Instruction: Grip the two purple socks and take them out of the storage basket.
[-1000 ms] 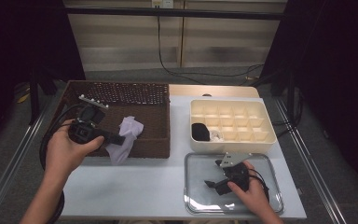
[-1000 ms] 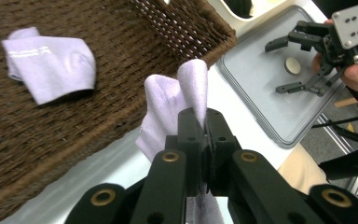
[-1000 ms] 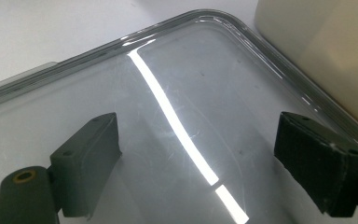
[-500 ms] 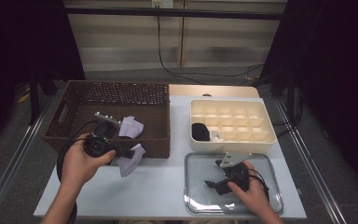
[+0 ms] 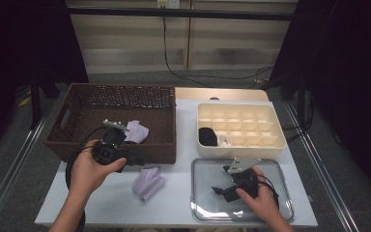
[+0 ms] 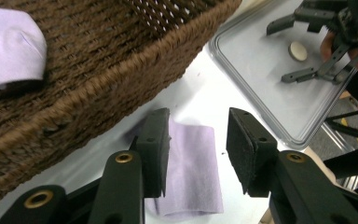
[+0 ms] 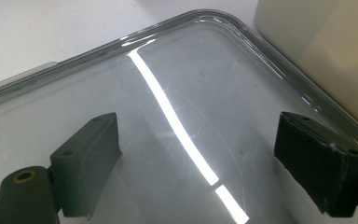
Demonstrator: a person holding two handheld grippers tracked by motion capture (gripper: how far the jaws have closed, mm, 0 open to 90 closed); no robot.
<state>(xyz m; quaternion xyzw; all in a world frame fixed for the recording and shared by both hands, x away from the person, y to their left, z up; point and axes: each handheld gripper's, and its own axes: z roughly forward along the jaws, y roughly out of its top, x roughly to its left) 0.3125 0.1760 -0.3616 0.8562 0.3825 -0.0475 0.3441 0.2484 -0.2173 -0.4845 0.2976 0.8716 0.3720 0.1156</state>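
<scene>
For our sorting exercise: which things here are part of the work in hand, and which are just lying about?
In the job:
left gripper, jaws just opened
lilac cloth on the table
second cloth
basket

Lying about:
tray
cream box
black item

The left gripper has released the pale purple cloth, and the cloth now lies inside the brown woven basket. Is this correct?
Not quite. The left gripper has just been opening and has let go, but the pale purple folded cloth lies on the white table in front of the brown woven basket, not inside it. The high view shows this.
</scene>
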